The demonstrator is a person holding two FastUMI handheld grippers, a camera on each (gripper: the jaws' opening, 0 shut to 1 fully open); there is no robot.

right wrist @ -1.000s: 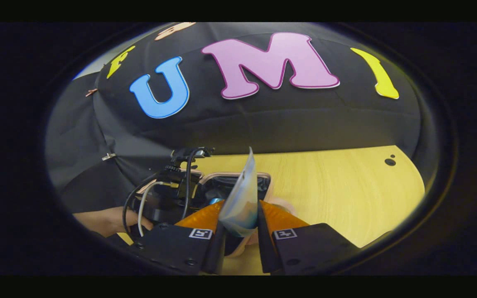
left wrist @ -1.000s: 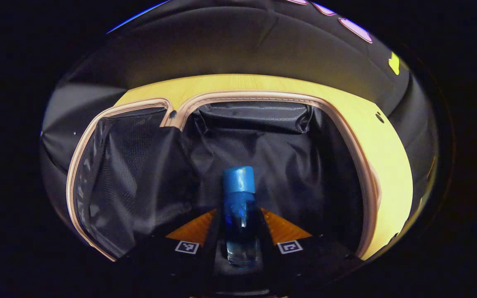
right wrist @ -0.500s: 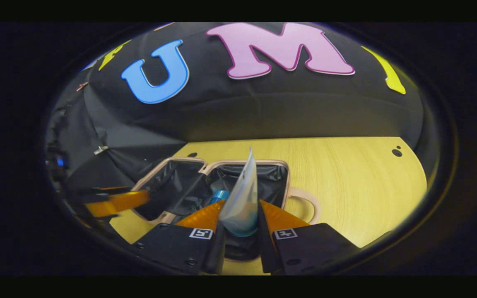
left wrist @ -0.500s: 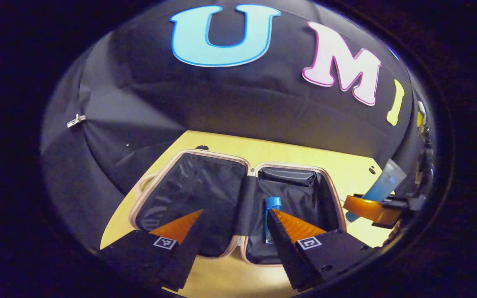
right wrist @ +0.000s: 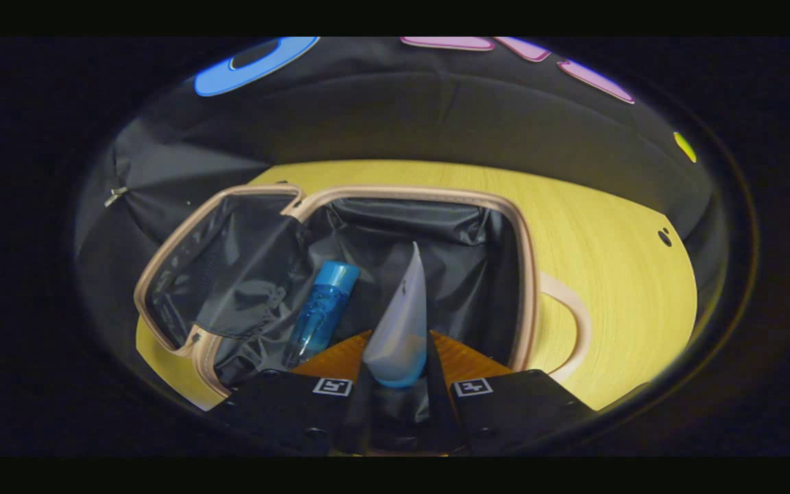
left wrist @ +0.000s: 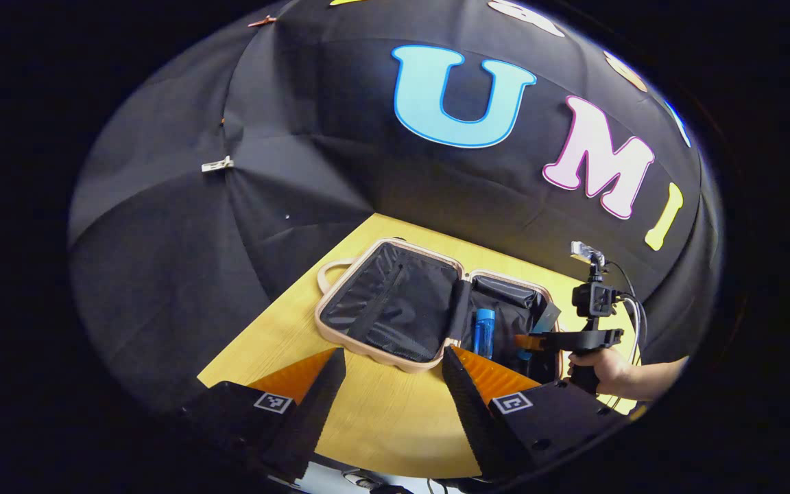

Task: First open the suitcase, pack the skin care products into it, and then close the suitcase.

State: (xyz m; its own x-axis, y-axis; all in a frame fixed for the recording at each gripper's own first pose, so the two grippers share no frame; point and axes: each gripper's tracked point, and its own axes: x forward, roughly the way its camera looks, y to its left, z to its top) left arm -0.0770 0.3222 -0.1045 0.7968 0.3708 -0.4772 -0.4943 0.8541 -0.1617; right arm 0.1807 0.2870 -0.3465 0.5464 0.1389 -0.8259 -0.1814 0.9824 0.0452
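suitcase [left wrist: 395, 312] lying wide open on the wooden table [left wrist: 381, 418] | blue bottle [right wrist: 319, 309] already inside its right half | right gripper [right wrist: 395, 357] clamped tight on a pale tube [right wrist: 402, 322], hanging over that same half next to the bottle | left gripper [left wrist: 391, 374] jaws apart, nothing in them, on the near side of the suitcase
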